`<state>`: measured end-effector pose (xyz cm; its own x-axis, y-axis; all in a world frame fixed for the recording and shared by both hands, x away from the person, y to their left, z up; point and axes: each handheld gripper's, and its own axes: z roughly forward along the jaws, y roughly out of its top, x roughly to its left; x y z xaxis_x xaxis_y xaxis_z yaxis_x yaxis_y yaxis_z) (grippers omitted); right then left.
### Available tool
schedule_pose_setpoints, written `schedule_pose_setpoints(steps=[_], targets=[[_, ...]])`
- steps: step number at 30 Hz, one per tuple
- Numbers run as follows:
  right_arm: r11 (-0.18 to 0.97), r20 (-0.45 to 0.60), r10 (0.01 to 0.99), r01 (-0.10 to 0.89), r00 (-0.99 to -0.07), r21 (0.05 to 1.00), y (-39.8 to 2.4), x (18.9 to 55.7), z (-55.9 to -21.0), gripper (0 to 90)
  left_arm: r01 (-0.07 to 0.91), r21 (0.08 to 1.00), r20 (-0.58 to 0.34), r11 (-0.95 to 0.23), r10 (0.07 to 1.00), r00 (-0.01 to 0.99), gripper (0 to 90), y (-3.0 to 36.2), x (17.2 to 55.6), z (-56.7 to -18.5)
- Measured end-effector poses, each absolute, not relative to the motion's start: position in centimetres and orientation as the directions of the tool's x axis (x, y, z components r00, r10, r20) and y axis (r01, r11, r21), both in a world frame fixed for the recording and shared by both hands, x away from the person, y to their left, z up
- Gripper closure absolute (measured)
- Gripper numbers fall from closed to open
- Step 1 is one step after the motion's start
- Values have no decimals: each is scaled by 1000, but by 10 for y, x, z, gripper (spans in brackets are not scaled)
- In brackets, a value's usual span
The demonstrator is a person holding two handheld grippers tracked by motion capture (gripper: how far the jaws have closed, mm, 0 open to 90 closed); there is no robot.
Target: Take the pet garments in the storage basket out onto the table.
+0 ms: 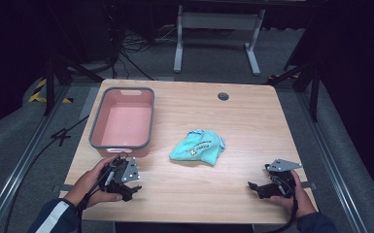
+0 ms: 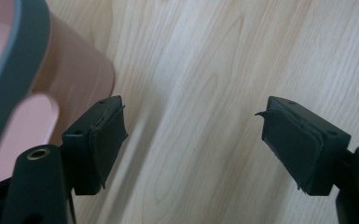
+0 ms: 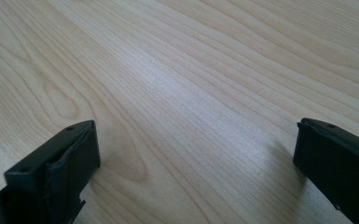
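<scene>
Pink bin beside left claw, empty

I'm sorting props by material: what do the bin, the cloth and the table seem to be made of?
Bin: likely plastic, matte pink with a grey rim, smooth moulded walls. Cloth: soft fabric, teal, crumpled into folds, with a printed label. Table: light wood or wood-look laminate; the grain shows.

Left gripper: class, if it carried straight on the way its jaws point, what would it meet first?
Probably the bare table. The left gripper angles down at the wood, open and empty, with the pink bin just off to one side.
</scene>
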<state>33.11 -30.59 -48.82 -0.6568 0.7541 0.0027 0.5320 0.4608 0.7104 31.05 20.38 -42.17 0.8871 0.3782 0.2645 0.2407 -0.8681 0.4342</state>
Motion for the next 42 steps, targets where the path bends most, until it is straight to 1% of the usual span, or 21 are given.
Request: schedule_pose_setpoints(steps=[3, 4, 6, 7, 8, 10, 13, 16, 18, 20, 22, 24, 25, 26, 29, 42], targets=[[460, 3, 754, 533, -657, 710, -306, 331, -488, 6, 258, 441, 263, -860, 399, 879, 181, 213, 310, -429], [461, 3, 754, 532, -657, 710, -306, 331, -488, 6, 270, 451, 250, -851, 410, 877, 176, 217, 310, -431], [461, 3, 754, 532, -657, 710, -306, 331, -488, 6, 290, 468, 212, -835, 425, 880, 177, 227, 312, -436], [461, 3, 754, 532, -657, 710, -306, 331, -488, 6, 290, 468, 212, -835, 425, 880, 177, 227, 312, -436], [461, 2, 754, 532, -657, 710, -306, 331, -488, 6, 317, 495, 189, -809, 456, 869, 176, 238, 314, -442], [460, 3, 754, 532, -657, 710, -306, 331, -488, 6, 341, 515, 157, -787, 477, 865, 176, 247, 315, -447], [461, 3, 754, 532, -657, 710, -306, 331, -488, 6, 363, 534, 136, -764, 501, 855, 175, 258, 314, -454], [461, 3, 754, 532, -657, 710, -306, 331, -488, 6, 377, 531, 127, -758, 512, 850, 176, 264, 314, -457], [460, 3, 754, 533, -656, 710, -306, 331, -488, 6, 388, 545, 91, -743, 512, 854, 176, 272, 315, -460], [458, 4, 757, 535, -653, 709, -306, 331, -488, 6, 401, 549, 82, -733, 525, 847, 175, 279, 316, -464], [453, 7, 762, 540, -648, 709, -306, 330, -488, 6, 427, 587, 45, -688, 554, 831, 167, 288, 318, -469], [451, 5, 765, 541, -644, 710, -307, 330, -488, 6, 458, 617, -10, -641, 575, 818, 168, 296, 320, -474], [451, 5, 765, 542, -644, 709, -307, 330, -488, 6, 458, 637, -22, -619, 580, 814, 163, 300, 320, -476], [451, 6, 765, 542, -644, 709, -307, 330, -488, 6, 458, 637, -22, -619, 580, 814, 162, 300, 320, -476], [451, 6, 765, 542, -644, 709, -307, 330, -488, 6, 429, 692, -18, -581, 580, 815, 157, 306, 316, -483], [451, 5, 766, 542, -643, 709, -307, 329, -488, 6, 439, 688, -18, -577, 592, 806, 150, 306, 315, -483]])
